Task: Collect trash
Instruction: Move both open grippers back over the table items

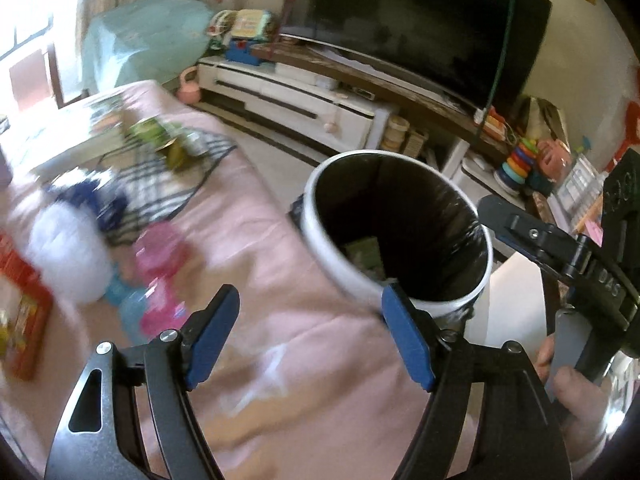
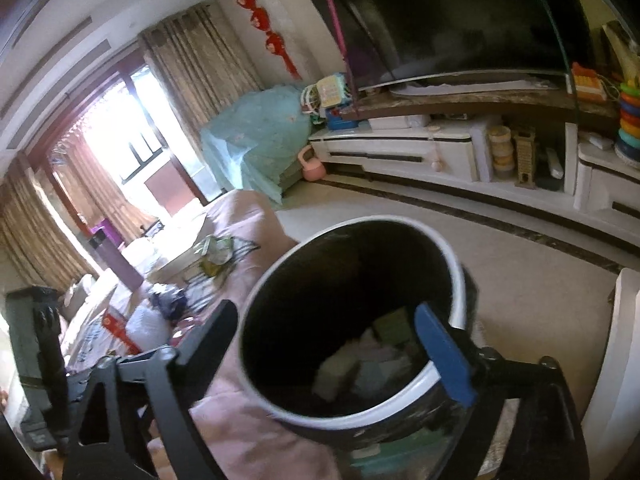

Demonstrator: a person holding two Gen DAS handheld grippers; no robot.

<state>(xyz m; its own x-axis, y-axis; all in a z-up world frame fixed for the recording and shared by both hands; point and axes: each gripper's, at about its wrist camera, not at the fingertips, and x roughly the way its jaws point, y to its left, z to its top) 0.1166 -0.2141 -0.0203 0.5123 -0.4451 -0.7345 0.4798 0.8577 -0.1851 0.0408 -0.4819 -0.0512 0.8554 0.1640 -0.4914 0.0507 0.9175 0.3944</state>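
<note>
Pink bedding [image 1: 280,264] covers the bed I'm working over, with a dark television [image 1: 420,20] on a white stand [image 1: 304,108] across the room. My left tongs [image 1: 310,340] hang released, fingers spread wide above the blanket, gripping nothing. My right tongs [image 2: 344,344] are also released, their fingers straddling the near rim of the white trash bin [image 2: 460,276], which stands just beside the bed's edge with paper scraps [image 2: 360,360] already at its bottom. More litter sits further up the bed: a green wrapper [image 1: 156,132] and a pink bottle [image 1: 158,276], blurred.
</note>
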